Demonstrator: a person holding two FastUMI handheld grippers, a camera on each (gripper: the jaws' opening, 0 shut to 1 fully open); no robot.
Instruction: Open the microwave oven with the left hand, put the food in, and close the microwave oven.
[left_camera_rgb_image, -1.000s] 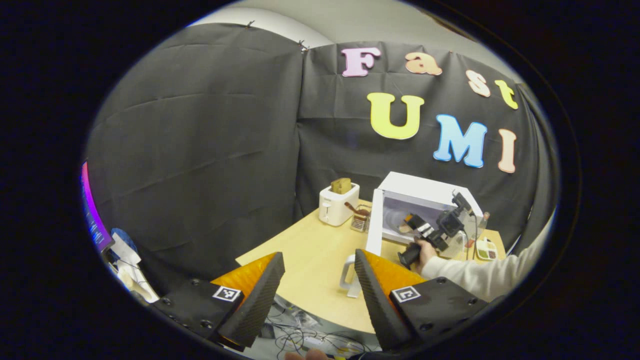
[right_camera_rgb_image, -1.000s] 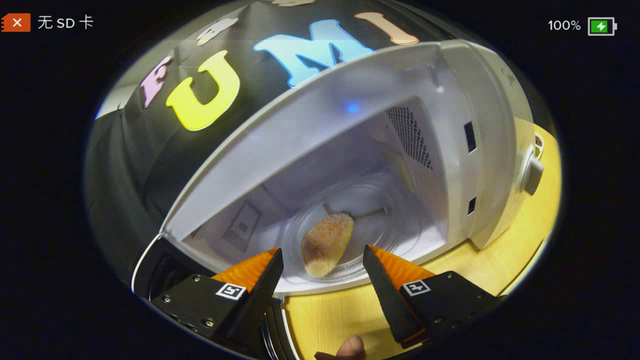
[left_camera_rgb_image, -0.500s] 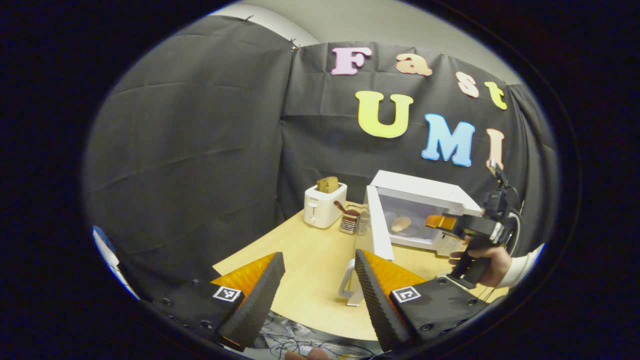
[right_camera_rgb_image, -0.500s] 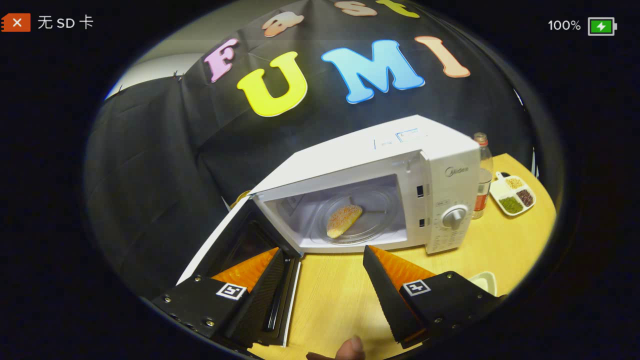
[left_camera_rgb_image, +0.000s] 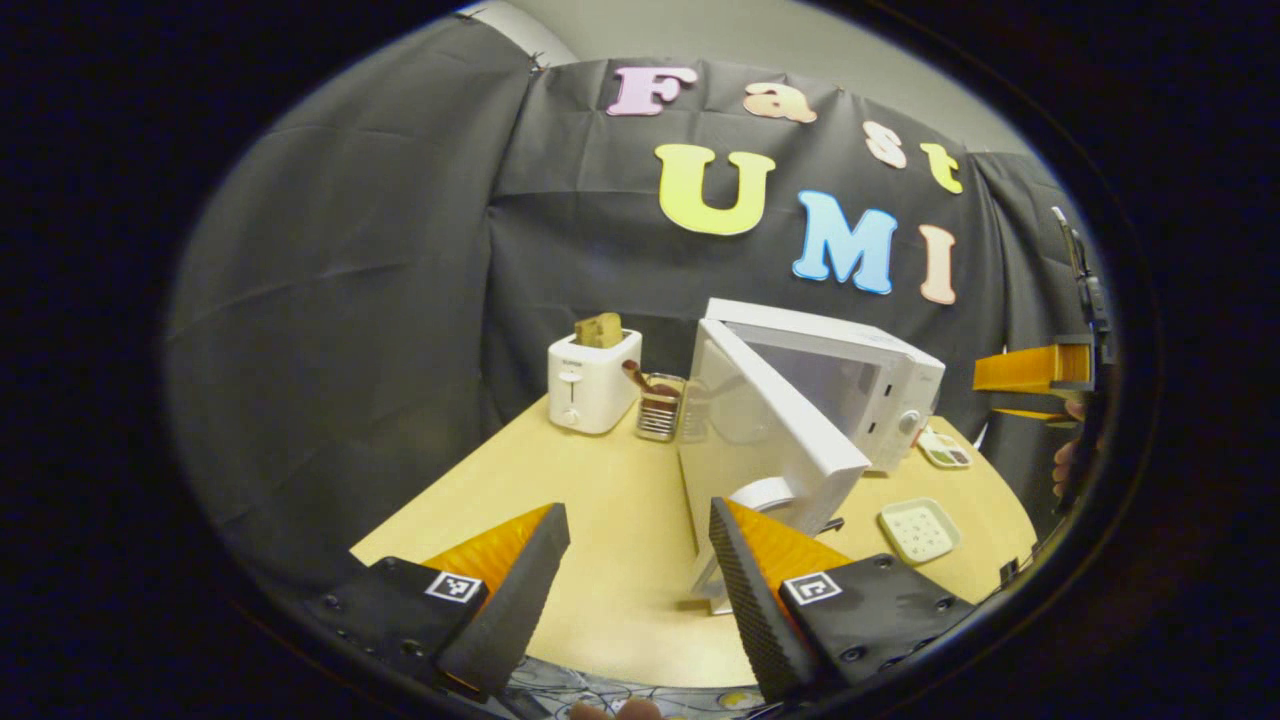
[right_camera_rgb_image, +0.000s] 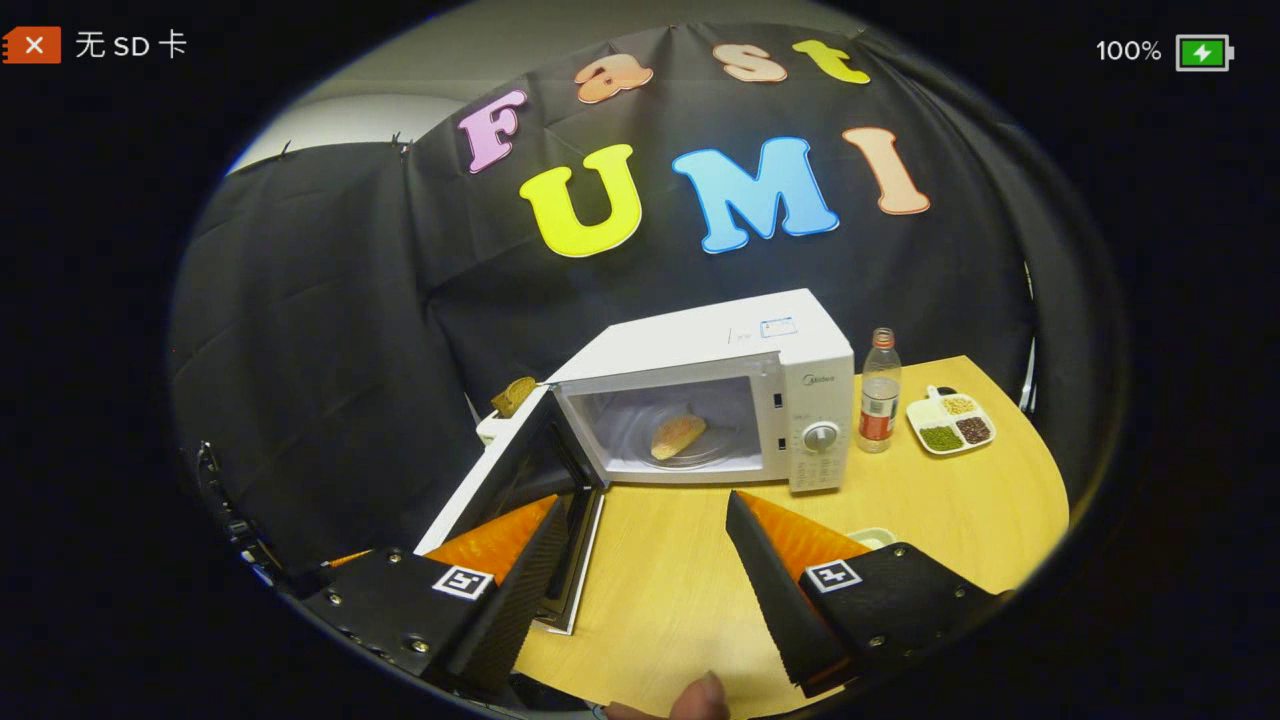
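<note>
- Microwave oven (right_camera_rgb_image: 760, 380) stands on the wooden table (right_camera_rgb_image: 960, 500) with its door (right_camera_rgb_image: 500, 480) swung wide open toward the left side of the right gripper view.
- Right gripper (right_camera_rgb_image: 645, 560) is held spread and empty above the table, its fingers wide apart, in front of the oven's open cavity and clear of it.
- Its left finger lines up with the lower edge of the open door in the right gripper view; whether they touch cannot be told.
- Inside the cavity, a piece of bread (right_camera_rgb_image: 677, 434) lies on the glass turntable.
- Left gripper (left_camera_rgb_image: 638, 565) is likewise spread and empty, near the table's front edge, with the outer face of the open door (left_camera_rgb_image: 770, 420) just ahead of its right finger.
- Beside the oven's control panel stand a clear bottle (right_camera_rgb_image: 879, 390) and a small divided dish (right_camera_rgb_image: 950, 420).
- Left of the oven sit a white toaster (left_camera_rgb_image: 592, 380) holding a slice and a wire utensil holder (left_camera_rgb_image: 660, 408).
- A white square tray (left_camera_rgb_image: 920, 530) lies near the door.
</note>
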